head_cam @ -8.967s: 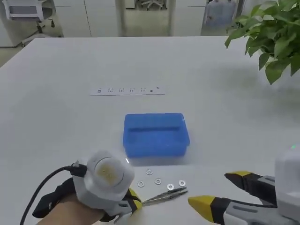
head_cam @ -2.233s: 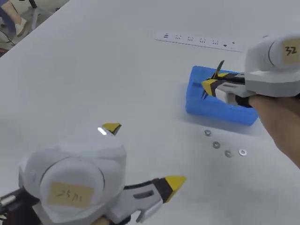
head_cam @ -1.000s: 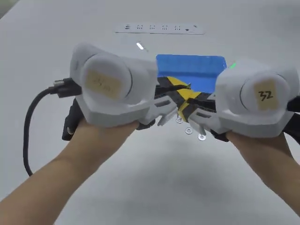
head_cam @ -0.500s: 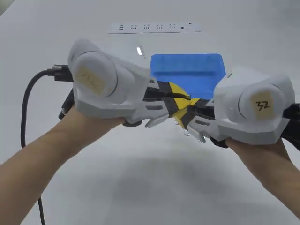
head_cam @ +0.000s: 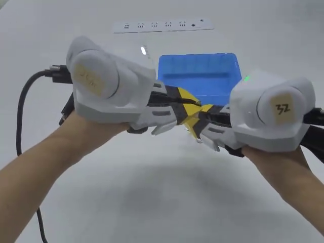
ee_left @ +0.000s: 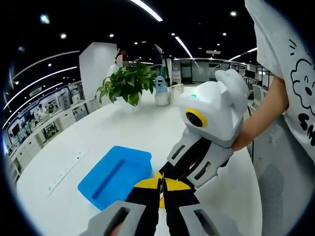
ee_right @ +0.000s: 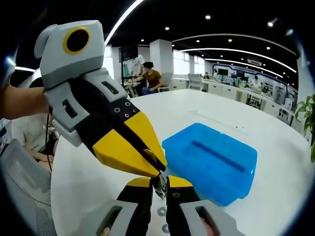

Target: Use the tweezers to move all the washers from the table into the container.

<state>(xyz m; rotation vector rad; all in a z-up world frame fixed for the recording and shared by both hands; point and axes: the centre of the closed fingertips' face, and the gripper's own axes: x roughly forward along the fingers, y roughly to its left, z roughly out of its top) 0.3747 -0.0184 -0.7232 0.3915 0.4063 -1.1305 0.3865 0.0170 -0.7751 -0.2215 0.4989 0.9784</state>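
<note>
Blue rectangular container (head_cam: 200, 76), silver ring washers (ee_right: 161, 211) beside; right gripper (head_cam: 192, 119) pinches tweezers (ee_right: 158, 187), left gripper (ee_left: 160, 182) pressed together.

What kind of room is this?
Probably a big open office or lab: long ceiling strip lights, rows of desks where a person sits, a potted plant, and a wide white table.

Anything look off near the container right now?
Nothing spilled or damaged; the blue container sits level. Only oddity: the left gripper and right gripper meet tip to tip near it, with what looks like the tweezers pinched in the right one.
</note>
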